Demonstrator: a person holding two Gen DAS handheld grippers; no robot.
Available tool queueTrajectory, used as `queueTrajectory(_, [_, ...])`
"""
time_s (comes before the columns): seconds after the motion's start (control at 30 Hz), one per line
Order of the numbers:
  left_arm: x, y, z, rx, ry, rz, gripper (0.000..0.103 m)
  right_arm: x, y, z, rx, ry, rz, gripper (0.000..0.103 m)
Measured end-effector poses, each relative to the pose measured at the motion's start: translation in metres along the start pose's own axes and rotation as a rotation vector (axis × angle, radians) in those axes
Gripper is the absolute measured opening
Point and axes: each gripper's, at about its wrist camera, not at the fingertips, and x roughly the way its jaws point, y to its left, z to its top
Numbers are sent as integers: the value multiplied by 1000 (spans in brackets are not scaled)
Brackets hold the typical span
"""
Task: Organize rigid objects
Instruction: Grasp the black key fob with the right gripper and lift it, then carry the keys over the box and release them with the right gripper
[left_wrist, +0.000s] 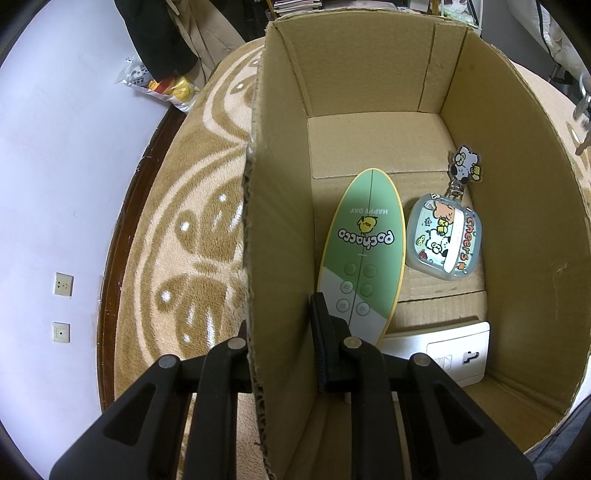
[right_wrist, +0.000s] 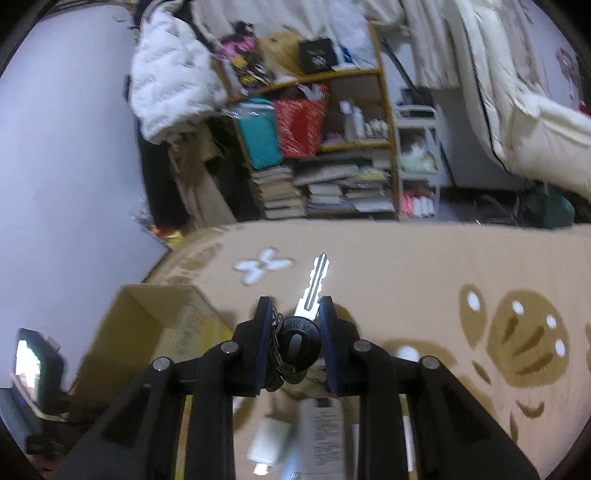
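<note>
My left gripper (left_wrist: 280, 332) is shut on the left wall of an open cardboard box (left_wrist: 280, 184), one finger outside and one inside. On the box floor lie a green surfboard-shaped remote (left_wrist: 360, 251), a cartoon-printed earbud case (left_wrist: 443, 236) with a charm (left_wrist: 463, 164), and a white plug block (left_wrist: 443, 354). My right gripper (right_wrist: 295, 314) is lifted above the rug and shut on a bunch of keys. Its pads press the black head (right_wrist: 299, 332) of a silver key (right_wrist: 317, 277) that points forward. The box (right_wrist: 155, 325) sits low to its left.
The box stands on a beige and brown patterned rug (right_wrist: 443, 266). A white charger (right_wrist: 266, 446) and a printed white pack (right_wrist: 321, 432) lie on the rug under my right gripper. A lit screen (right_wrist: 29, 362) stands at the left. A crowded bookshelf (right_wrist: 332, 147) lines the far wall.
</note>
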Motion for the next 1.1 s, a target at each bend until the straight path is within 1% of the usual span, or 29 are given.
queueTrajectory(0.2, [0, 0, 0, 1, 0, 1, 18, -26, 51, 7, -94, -55, 102, 27])
queueTrajectory(0.3, [0, 1, -1, 2, -1, 1, 18, -34, 73, 7, -129, -68, 151, 27])
queueTrajectory(0.43, [0, 1, -1, 1, 0, 0, 18, -36, 94, 2, -157, -60, 201, 27])
queueTrajectory(0.57, [0, 1, -1, 0, -1, 0, 18, -28, 111, -8, -184, -26, 230, 27])
queueTrajectory(0.77, [0, 3, -1, -6, 1, -5, 18, -9, 116, -22, -183, 39, 266, 27])
queueTrajectory(0.97, [0, 3, 0, -8, 2, -6, 18, 5, 117, -33, -196, 100, 271, 27])
queueTrajectory(1.03, [0, 4, 0, -6, 2, -4, 18, 8, 117, -37, -191, 115, 273, 27])
queueTrajectory(1.1, [0, 3, 0, -4, 0, -3, 18, 8, 116, -39, -189, 112, 271, 27])
